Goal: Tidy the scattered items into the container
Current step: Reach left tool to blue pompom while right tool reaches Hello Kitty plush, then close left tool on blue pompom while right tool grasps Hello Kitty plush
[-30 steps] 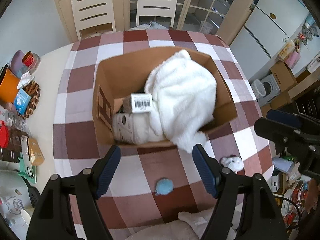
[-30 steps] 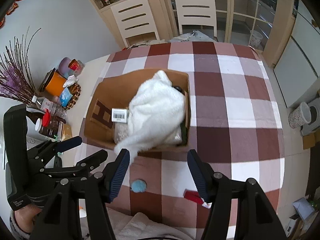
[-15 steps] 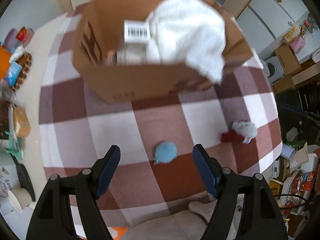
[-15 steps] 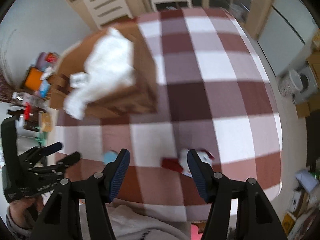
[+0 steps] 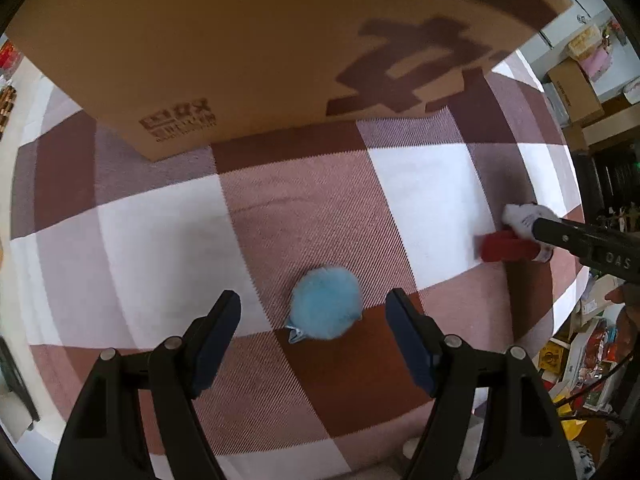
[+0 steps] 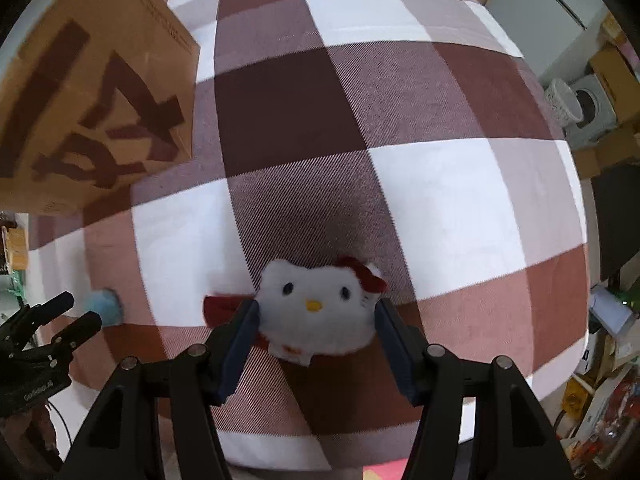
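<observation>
In the left wrist view, the left gripper [image 5: 313,322] stands at the bottom of the frame with its jaws apart, and the fluffy blue pompom [image 5: 325,307] lies between the pads, touched by neither. In the right wrist view, the right gripper [image 6: 316,330] is likewise released: the white cat plush [image 6: 316,308] with a red bow sits low centre between its pads, close to both, though contact cannot be told. Both toys lie on the checked tablecloth [image 6: 400,168]. Farther off, the cardboard box [image 5: 248,40] fills the top of the left wrist frame; small dark print on its near corner is unreadable, and large brown characters mark its side.
</observation>
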Demonstrator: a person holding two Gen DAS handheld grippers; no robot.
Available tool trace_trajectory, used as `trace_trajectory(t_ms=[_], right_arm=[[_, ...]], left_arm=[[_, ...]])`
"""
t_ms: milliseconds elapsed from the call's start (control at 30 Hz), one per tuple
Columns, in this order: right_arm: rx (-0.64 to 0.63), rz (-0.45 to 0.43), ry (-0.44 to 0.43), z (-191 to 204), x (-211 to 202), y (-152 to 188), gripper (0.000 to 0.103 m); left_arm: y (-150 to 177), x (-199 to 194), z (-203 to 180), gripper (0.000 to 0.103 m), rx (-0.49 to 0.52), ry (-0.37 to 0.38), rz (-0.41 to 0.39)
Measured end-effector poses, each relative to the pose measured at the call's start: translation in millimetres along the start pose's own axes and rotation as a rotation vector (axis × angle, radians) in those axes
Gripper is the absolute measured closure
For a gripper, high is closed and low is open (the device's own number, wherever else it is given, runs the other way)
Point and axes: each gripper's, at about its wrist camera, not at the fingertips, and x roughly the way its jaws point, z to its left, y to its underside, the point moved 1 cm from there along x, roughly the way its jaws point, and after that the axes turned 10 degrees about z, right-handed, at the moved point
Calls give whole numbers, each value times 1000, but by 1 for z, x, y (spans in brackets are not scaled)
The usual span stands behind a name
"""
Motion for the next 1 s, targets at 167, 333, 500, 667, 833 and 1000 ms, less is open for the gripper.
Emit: trace_trajectory(t_ms=[167, 333, 500, 667, 833, 1000], right_arm=[[21, -2, 26, 3, 16, 2, 41], [67, -22, -11, -2, 25, 7, 41], [49, -77, 28, 3, 25, 12, 39], [29, -93, 51, 6, 24, 17, 41], [27, -77, 30, 4, 19, 30, 46], [359, -54, -26, 10, 14, 54, 48]], left_arm=[[7, 20, 0, 27, 29, -35, 27], [11, 23, -4, 27, 63, -96, -9], [13, 26, -11, 25, 103, -170, -45], [18, 25, -10, 32, 107, -168, -62], [25, 20, -5, 53, 121, -151, -37], [34, 14, 15, 57, 52, -78, -3]])
